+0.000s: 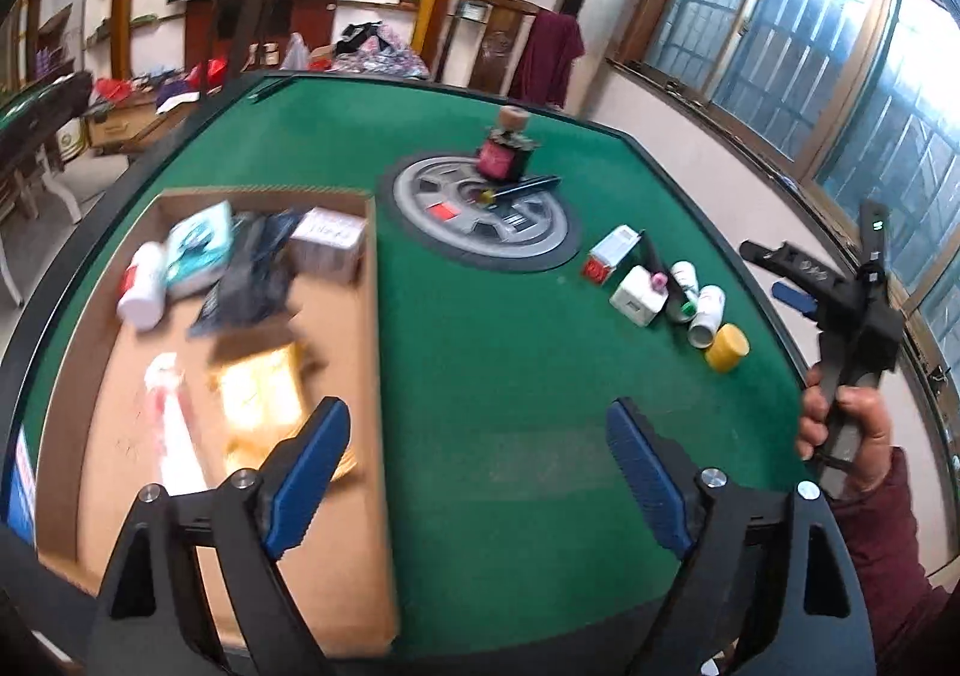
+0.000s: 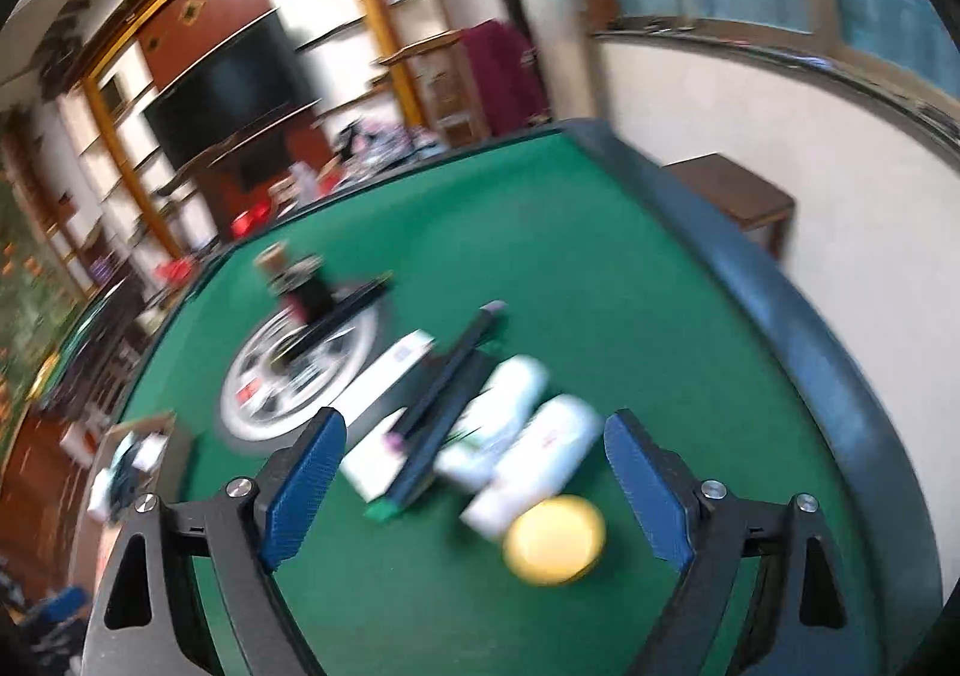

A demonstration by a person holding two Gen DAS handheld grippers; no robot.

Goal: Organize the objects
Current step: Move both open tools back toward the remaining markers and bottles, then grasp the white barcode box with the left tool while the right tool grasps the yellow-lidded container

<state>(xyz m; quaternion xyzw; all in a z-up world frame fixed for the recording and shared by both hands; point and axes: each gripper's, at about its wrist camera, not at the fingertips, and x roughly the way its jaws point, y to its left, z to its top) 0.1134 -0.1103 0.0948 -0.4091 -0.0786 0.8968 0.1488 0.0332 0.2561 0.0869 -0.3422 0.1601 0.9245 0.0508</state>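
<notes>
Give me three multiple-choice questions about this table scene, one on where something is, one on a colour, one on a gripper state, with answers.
1. Where does the cardboard tray lie relative to the round centre disc?
A. left of it
B. right of it
C. on top of it

2. What colour is the cap nearest the right gripper?
A. red
B. yellow
C. blue

3. How is the left gripper?
A. shut on a bottle
B. shut, empty
C. open, empty

Answers: 1 A, the tray fills the left of the left wrist view. 2 B, it shows yellow in both views. 3 C, its blue pads stand wide apart over bare green felt.
</notes>
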